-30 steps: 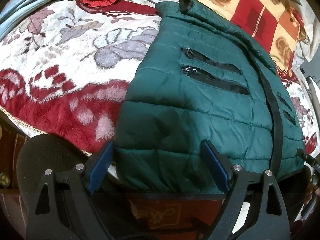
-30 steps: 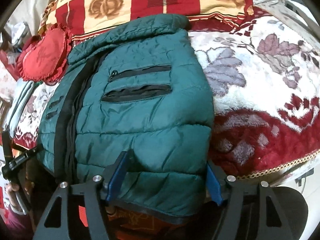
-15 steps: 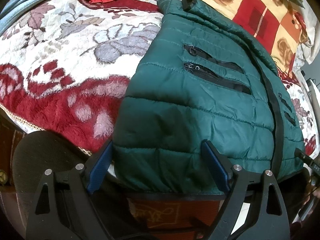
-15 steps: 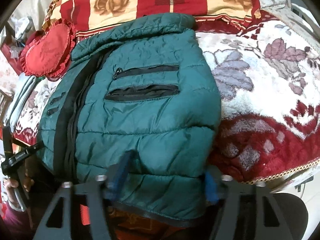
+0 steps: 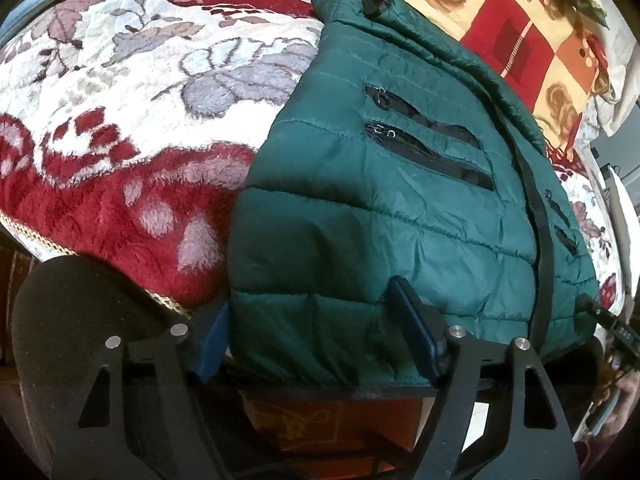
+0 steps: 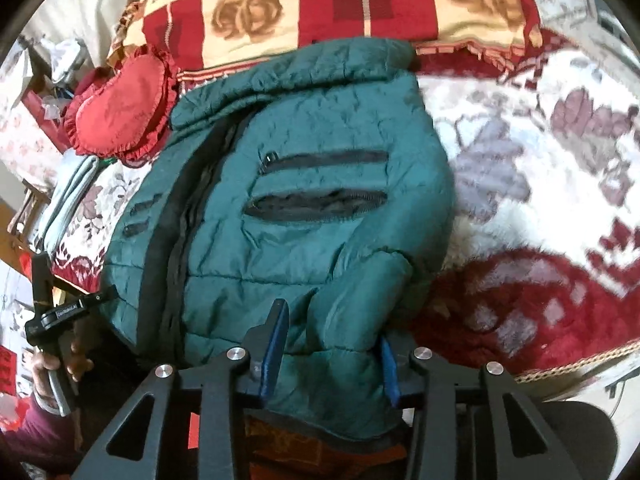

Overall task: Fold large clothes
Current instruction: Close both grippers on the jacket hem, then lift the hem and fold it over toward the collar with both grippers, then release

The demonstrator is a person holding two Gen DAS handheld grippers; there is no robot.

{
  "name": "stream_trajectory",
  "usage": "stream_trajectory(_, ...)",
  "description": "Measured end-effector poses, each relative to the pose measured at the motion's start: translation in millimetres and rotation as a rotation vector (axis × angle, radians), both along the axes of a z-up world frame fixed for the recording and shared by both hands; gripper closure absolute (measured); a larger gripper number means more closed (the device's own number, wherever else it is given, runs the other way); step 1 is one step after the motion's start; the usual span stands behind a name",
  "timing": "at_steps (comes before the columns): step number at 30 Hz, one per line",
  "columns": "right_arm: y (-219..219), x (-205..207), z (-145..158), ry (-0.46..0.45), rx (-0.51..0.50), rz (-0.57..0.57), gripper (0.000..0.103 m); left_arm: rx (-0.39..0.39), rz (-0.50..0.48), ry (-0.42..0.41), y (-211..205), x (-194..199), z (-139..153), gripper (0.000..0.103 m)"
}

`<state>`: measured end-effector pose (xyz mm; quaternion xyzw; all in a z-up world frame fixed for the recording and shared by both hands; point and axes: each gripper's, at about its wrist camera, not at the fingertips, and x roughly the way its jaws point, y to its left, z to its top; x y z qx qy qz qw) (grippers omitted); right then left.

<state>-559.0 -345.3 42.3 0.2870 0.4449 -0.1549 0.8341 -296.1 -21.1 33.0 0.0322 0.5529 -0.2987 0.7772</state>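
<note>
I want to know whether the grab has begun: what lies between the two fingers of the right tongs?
In the right wrist view, the bunched hem of the green jacket fills the gap of the right tongs, whose jaws are closing on it.

- Jacket [image 5: 392, 216]: dark green, quilted and puffy, with stitched horizontal seams and a slightly shiny, wrinkled shell.
- Pose: laid flat, front side up, collar at the far end and hem at the near edge, where it overhangs slightly.
- Front closure: a black zipper band [image 6: 172, 216] runs lengthwise from collar to hem.
- Pockets: two slanted black zip openings [image 5: 424, 140] on one chest panel, the lower one gaping; a smaller pair shows across the zipper.
- Collar [image 6: 296, 68]: thick, rolled, lying folded across the top.
- Hem corner: bunched and lifted into a fold [image 6: 360, 300].
</note>
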Motion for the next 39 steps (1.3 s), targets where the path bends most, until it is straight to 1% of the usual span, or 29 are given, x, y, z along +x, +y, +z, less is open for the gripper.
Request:
stream_trajectory(1, -1.4, 0.6, -4.5, 0.008, 0.013, 0.006, 0.058, 0.001, -0.002, -0.001, -0.3, -0.2, 0.1, 0.029)
stream_trajectory(2, -4.0, -0.3, -8.3, -0.001, 0.041, 0.008, 0.047, 0.002, -0.003, -0.002, -0.5, -0.1, -0.3, 0.029)
stream_trajectory(3, -6.0, -0.7, -10.4, -0.012, 0.066, 0.009, 0.039, 0.003, -0.002, -0.002, -0.9, 0.2, -0.7, 0.029)
stream_trajectory(4, -7.1, -0.7, -12.4, -0.016, 0.081, 0.009, 0.039, 0.003, 0.002, 0.001, -0.9, 0.6, -0.9, 0.029)
stream_trajectory(5, -6.6, 0.4, -13.3, -0.006, 0.071, 0.018, 0.039, 0.002, 0.005, 0.004, -0.8, 0.9, -1.7, 0.029)
stream_trajectory(7, -3.1, 2.6, -12.5, 0.010, 0.033, 0.034, 0.046, 0.004, 0.002, 0.008, -0.9, 1.4, -1.7, 0.029)
stream_trajectory(8, -0.8, 4.0, -10.5, 0.022, 0.002, 0.041, 0.057, 0.003, -0.003, 0.006, -0.6, 1.1, -1.5, 0.033)
stream_trajectory(9, -1.6, 3.9, -9.1, 0.021, -0.006, 0.042, 0.066, 0.001, -0.010, 0.003, -0.7, 0.7, -0.3, 0.040)
stream_trajectory(10, -2.9, 2.7, -6.4, 0.012, -0.004, 0.035, 0.072, 0.008, -0.015, -0.012, -0.2, -0.4, 3.0, 0.049)
stream_trajectory(11, -5.6, 1.2, -4.1, 0.005, -0.001, 0.030, 0.080, 0.010, -0.017, -0.021, 0.2, -1.1, 4.6, 0.058)
stream_trajectory(12, -8.1, -1.0, -1.2, -0.011, 0.009, 0.024, 0.083, 0.010, -0.017, -0.027, 1.1, -1.1, 6.1, 0.062)
stream_trajectory(14, -11.1, -4.6, 3.6, -0.040, 0.033, 0.020, 0.085, 0.000, -0.007, -0.030, 4.3, -0.6, 10.5, 0.075)
stream_trajectory(17, -13.4, -7.1, 13.9, -0.089, 0.047, 0.021, 0.087, -0.017, -0.006, -0.035, 6.6, 0.0, 19.5, 0.084)
stream_trajectory(23, -19.6, -7.2, 38.2, -0.188, 0.077, 0.010, 0.088, -0.039, -0.041, -0.096, 4.3, -4.6, 46.4, 0.089)
stream_trajectory(26, -22.8, -6.1, 46.5, -0.215, 0.084, 0.007, 0.088, -0.050, -0.051, -0.121, 0.9, -4.1, 56.6, 0.091)
stream_trajectory(33, -30.1, -0.6, 69.2, -0.258, 0.048, -0.002, 0.089, -0.082, -0.044, -0.167, -5.2, 5.4, 78.3, 0.092)
stream_trajectory(39, -41.5, 8.7, 89.8, -0.301, 0.015, -0.028, 0.089, -0.125, -0.027, -0.217, -13.0, 22.6, 105.5, 0.092)
